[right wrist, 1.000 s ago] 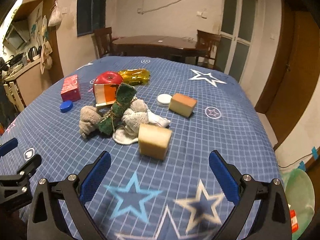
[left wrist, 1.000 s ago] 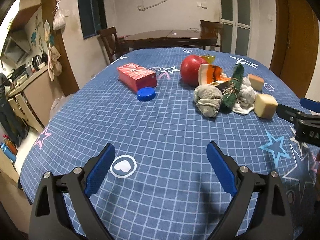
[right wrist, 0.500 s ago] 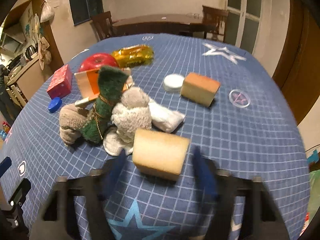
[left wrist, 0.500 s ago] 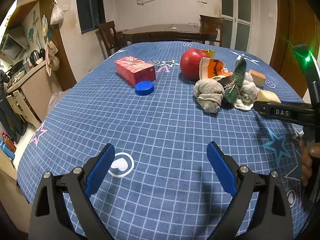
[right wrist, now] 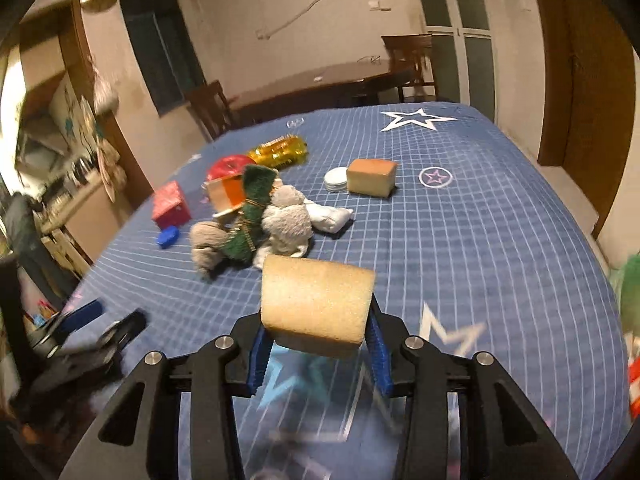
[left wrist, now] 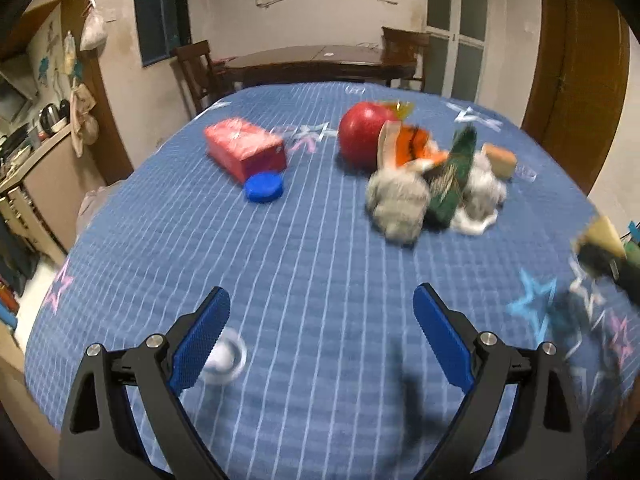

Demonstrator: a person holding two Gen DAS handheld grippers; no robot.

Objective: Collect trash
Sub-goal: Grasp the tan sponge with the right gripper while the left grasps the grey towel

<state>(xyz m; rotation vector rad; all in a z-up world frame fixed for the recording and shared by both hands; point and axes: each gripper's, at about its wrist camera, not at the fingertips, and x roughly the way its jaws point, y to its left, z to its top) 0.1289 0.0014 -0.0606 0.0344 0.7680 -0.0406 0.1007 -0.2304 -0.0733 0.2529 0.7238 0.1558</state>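
Tan sponge block (right wrist: 318,305), pinched in the right gripper (right wrist: 318,354) whose jaws just closed, rides clear of the blue tablecloth (right wrist: 480,240) near the rag heap (right wrist: 256,224), awaiting a bin; the left gripper (left wrist: 320,336) is spread, empty.

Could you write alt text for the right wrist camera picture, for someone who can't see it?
The right gripper clamps a tan sponge block above a blue star-patterned tablecloth. Behind lie crumpled rags, a red apple, a red box and another sponge.
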